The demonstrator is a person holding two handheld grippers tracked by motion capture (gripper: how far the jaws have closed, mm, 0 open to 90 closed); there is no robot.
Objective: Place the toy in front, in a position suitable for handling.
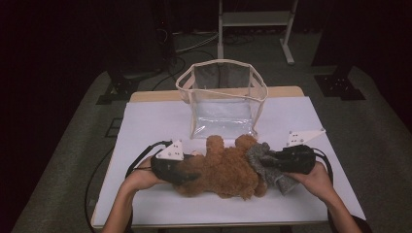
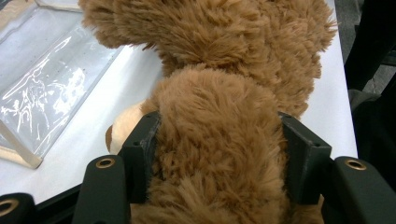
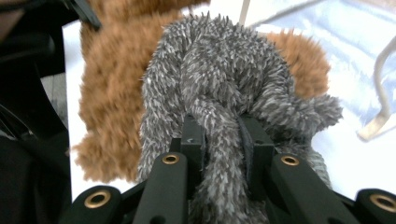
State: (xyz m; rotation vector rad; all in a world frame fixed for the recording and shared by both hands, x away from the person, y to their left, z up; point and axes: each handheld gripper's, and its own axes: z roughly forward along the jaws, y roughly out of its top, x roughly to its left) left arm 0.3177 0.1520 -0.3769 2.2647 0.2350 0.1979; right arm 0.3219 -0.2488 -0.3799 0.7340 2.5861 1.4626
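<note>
A: Where do things stand?

B: The fluffy brown plush bear (image 1: 221, 167) lies on the white-covered desk (image 1: 155, 121), just in front of the clear plastic bag with cream trim (image 1: 221, 99). The left tongs (image 2: 217, 154) are clamped half-wide round a thick furry limb; the right tongs (image 3: 222, 140) are pinched nearly closed on the shaggy grey cloth (image 3: 219, 79).

A: How should the lift go?

B: I'd raise both ends together, level, and clear the bag's rim before lowering.
</note>
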